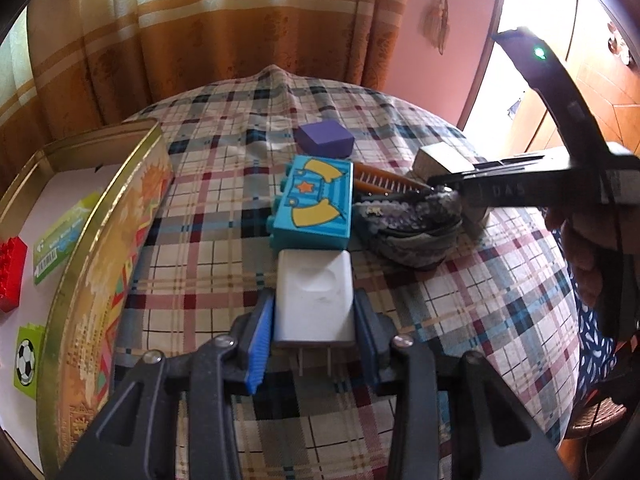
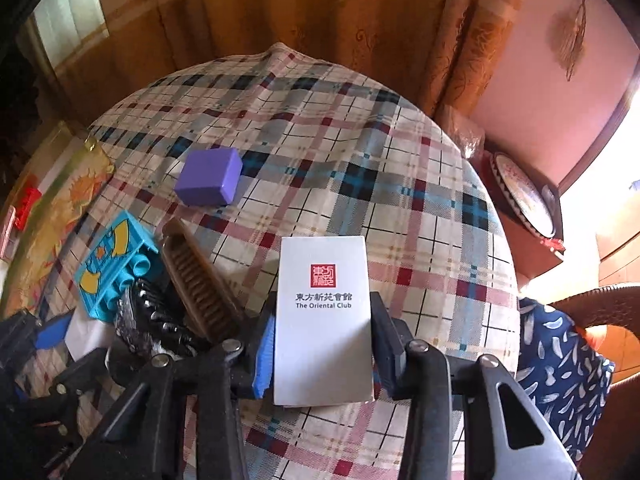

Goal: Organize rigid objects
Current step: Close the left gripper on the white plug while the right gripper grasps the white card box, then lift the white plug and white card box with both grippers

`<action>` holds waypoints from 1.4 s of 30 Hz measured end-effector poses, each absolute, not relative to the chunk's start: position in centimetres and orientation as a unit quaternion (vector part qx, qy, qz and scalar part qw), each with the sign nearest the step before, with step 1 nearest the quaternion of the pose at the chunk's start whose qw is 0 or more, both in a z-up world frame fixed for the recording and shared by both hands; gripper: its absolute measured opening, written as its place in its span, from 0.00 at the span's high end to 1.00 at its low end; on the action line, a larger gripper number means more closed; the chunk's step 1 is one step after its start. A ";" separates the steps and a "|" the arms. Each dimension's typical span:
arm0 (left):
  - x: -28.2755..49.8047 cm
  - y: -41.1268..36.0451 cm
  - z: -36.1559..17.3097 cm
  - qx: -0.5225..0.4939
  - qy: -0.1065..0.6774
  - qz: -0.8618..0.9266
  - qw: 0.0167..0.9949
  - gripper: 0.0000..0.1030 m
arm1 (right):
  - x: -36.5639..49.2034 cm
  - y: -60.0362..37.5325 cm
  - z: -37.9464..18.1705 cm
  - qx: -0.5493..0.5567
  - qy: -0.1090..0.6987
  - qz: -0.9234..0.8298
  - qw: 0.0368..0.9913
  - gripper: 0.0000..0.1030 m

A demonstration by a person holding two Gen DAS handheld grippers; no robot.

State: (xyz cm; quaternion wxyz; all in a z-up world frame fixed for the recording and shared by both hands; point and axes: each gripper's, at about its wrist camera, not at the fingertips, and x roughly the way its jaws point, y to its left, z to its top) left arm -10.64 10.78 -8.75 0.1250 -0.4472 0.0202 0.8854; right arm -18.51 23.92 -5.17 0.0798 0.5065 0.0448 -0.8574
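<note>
The left tongs [image 1: 314, 332] clench a white charger [image 1: 314, 296] above the tabletop [image 1: 460, 320], probably bound for the tin [image 1: 104, 216]; the right tongs [image 2: 322, 344] grip a white card box [image 2: 323, 320].

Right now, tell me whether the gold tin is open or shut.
Open. The gold tin has no lid on, and its white floor shows a red brick and green bricks inside.

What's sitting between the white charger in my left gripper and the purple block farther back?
In the left wrist view, the blue toy brick lies between them: it sits right past the white charger, and then a strip of bare plaid cloth separates it from the purple block.
</note>
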 end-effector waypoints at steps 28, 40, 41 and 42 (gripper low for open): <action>-8.7 7.9 -7.5 -0.407 -0.031 0.907 0.106 0.64 | -10.0 21.0 -5.0 0.425 -0.043 -0.903 0.051 0.58; -8.1 7.4 -7.3 -0.395 -0.037 0.913 0.099 0.64 | -8.2 21.0 -5.1 0.405 -0.064 -0.910 0.061 0.58; -8.0 7.4 -7.2 -0.393 -0.036 0.913 0.099 0.64 | -8.2 21.1 -5.1 0.403 -0.068 -0.911 0.060 0.58; -7.9 7.4 -7.2 -0.391 -0.035 0.914 0.099 0.64 | -8.1 21.3 -5.1 0.402 -0.072 -0.911 0.061 0.58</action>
